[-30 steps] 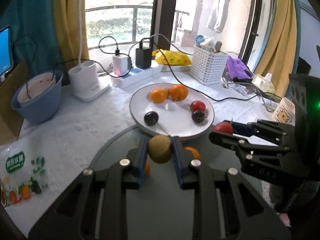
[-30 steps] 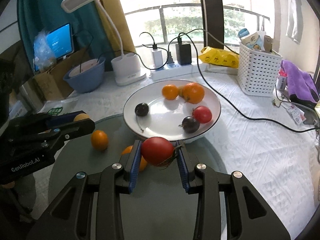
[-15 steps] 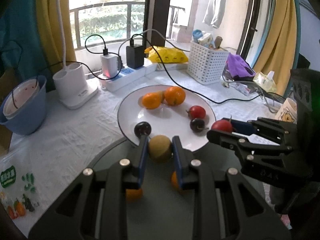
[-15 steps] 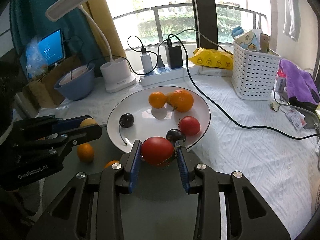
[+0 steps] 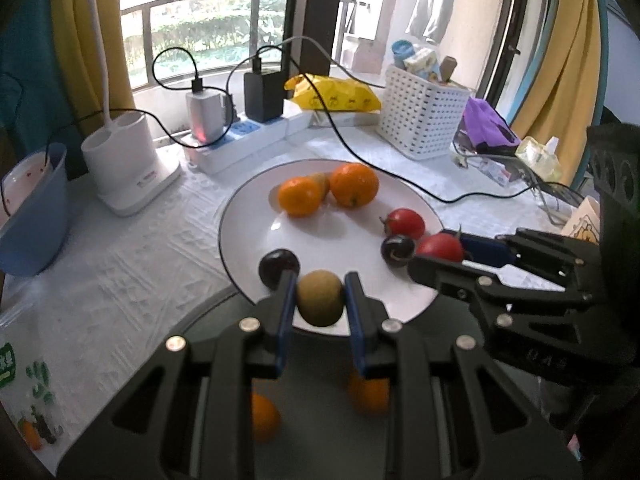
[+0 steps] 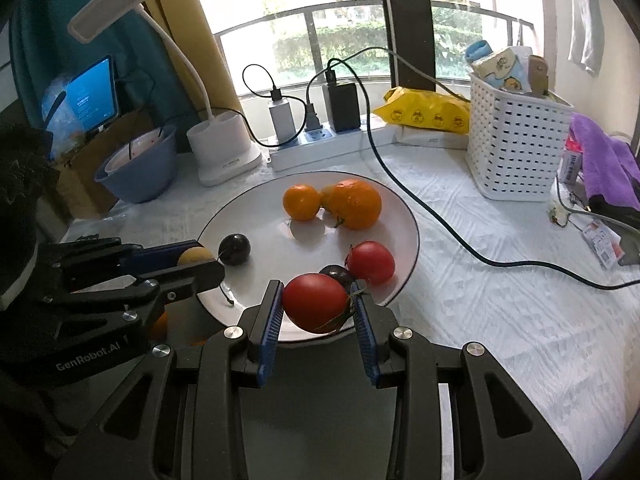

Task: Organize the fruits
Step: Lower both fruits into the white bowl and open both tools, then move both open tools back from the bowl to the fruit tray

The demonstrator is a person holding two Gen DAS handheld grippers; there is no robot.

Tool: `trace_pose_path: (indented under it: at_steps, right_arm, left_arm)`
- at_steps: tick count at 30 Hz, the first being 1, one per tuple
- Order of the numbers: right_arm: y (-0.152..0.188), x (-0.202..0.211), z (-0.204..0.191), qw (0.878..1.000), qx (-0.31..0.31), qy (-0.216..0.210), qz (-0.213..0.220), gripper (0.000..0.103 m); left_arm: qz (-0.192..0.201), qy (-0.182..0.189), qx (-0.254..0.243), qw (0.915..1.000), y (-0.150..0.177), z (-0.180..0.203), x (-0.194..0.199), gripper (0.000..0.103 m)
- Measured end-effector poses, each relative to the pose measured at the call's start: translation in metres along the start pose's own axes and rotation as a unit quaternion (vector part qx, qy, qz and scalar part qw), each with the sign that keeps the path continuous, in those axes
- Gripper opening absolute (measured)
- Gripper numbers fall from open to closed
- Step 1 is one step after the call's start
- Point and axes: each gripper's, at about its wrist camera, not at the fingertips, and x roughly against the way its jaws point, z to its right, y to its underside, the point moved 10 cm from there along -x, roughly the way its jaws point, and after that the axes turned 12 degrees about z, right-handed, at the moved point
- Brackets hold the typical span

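My left gripper is shut on a brown-green kiwi, held over the near rim of the white plate. To its right, my right gripper is shut on a red tomato, also over the plate's near edge. On the plate lie two oranges, a small yellowish fruit between them, a red tomato and two dark plums. Two more oranges sit on the dark round board under my left gripper. The right gripper with its tomato shows in the left wrist view.
A black cable runs across the white tablecloth right of the plate. Behind stand a power strip with chargers, a white lamp base, a blue bowl, a white basket, a yellow bag and a purple cloth.
Both grippers have carried their fruit forward from above the dark board to above the plate's near rim. The grips have not changed.
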Motion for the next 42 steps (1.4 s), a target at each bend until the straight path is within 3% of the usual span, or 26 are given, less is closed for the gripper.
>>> trace_pose_path:
  at_steps: [19,42]
  right_arm:
    - [-0.008,-0.014,0.000,1.000,0.003,0.007,-0.002,0.038]
    - [-0.009,0.020,-0.025,1.000,0.020,0.010,0.015,0.038]
  left_arm:
    - [-0.003,-0.004,0.020,0.9998,-0.003,-0.013,-0.003,0.026]
    - [0.040,-0.013,0.023,0.9989,-0.008,-0.018,0.050,0.027]
